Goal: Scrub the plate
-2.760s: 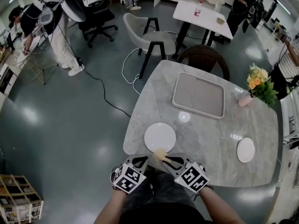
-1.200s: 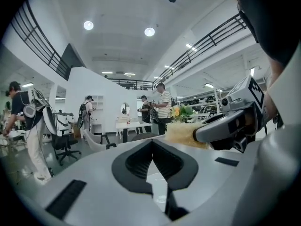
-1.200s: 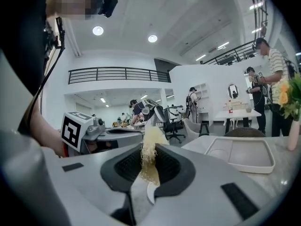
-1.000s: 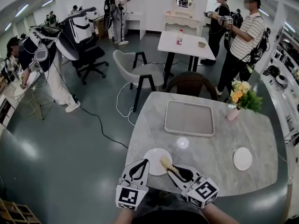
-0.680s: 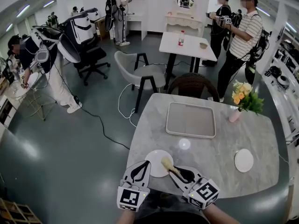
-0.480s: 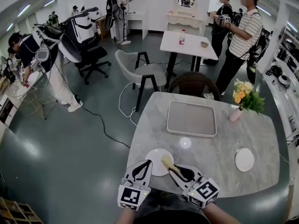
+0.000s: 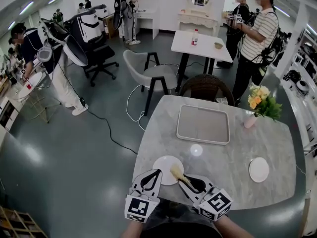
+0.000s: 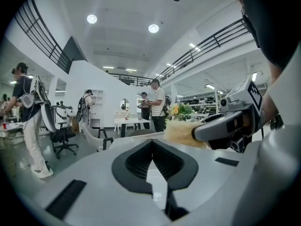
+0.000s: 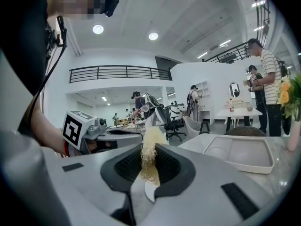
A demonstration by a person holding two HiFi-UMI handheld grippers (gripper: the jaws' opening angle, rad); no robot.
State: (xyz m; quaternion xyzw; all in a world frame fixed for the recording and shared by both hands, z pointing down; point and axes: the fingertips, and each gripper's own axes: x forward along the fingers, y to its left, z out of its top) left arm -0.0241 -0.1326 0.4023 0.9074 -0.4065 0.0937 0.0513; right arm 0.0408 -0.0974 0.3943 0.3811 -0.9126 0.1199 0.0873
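Observation:
A white plate (image 7: 166, 168) lies near the front left edge of the marble table (image 7: 223, 152). My right gripper (image 7: 188, 181) is shut on a pale yellow fibrous scrubber (image 7: 176, 171), whose tuft reaches over the plate's right rim. In the right gripper view the scrubber (image 9: 149, 157) stands between the black pads of the right gripper (image 9: 149, 149). My left gripper (image 7: 155, 173) is shut, its tip at the plate's front left rim. In the left gripper view the left gripper (image 8: 151, 142) has its pads meeting, with the scrubber (image 8: 184, 133) just to the right.
A grey tray (image 7: 203, 124) sits at the table's far middle, a small white plate (image 7: 259, 169) at the right, and a pink vase of flowers (image 7: 260, 105) at the far right. A dark chair (image 7: 205, 88) stands behind the table. Several people stand around the room.
Since 2.8 s ago the view has tilted up and the scrubber has moved from the plate's front edge to its right rim. Over the last second both grippers barely moved.

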